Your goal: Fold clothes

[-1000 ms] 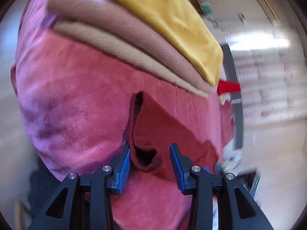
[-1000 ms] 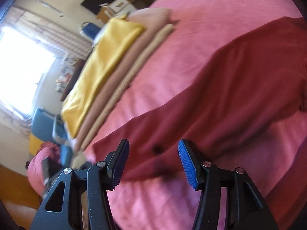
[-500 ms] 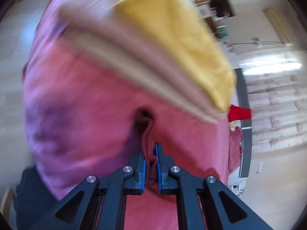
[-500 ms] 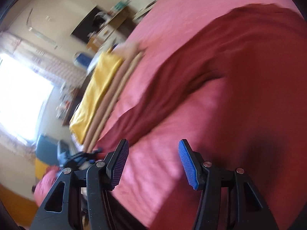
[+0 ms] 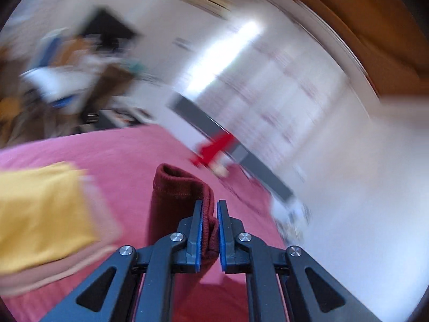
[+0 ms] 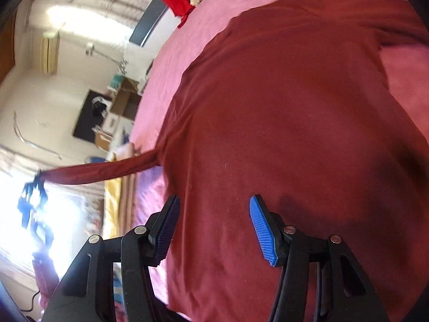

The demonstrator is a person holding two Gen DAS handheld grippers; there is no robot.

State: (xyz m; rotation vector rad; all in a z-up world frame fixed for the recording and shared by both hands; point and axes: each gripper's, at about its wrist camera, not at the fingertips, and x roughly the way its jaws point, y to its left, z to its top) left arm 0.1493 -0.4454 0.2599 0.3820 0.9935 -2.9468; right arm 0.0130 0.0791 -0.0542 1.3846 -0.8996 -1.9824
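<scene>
A dark red long-sleeved garment [image 6: 295, 123] lies spread on the pink bed [image 6: 187, 40]. My left gripper [image 5: 209, 214] is shut on the cuff of its sleeve [image 5: 177, 193], lifted well above the bed. In the right wrist view that sleeve [image 6: 107, 171] stretches taut to the left, up to the left gripper [image 6: 34, 190]. My right gripper [image 6: 211, 214] hovers open just above the garment's body, with nothing between its blue pads.
A stack of folded clothes, yellow on top [image 5: 40, 209], lies on the bed left of the lifted sleeve and shows edge-on [image 6: 118, 204] in the right wrist view. A bright red cloth [image 6: 177, 0] sits at the bed's far end. Cluttered furniture [image 6: 118, 102] lines the wall.
My left gripper closed on the sleeve cuff and lifted it high off the bed, pulling the sleeve straight. My right gripper swept across from the sleeve to above the garment's body, staying open.
</scene>
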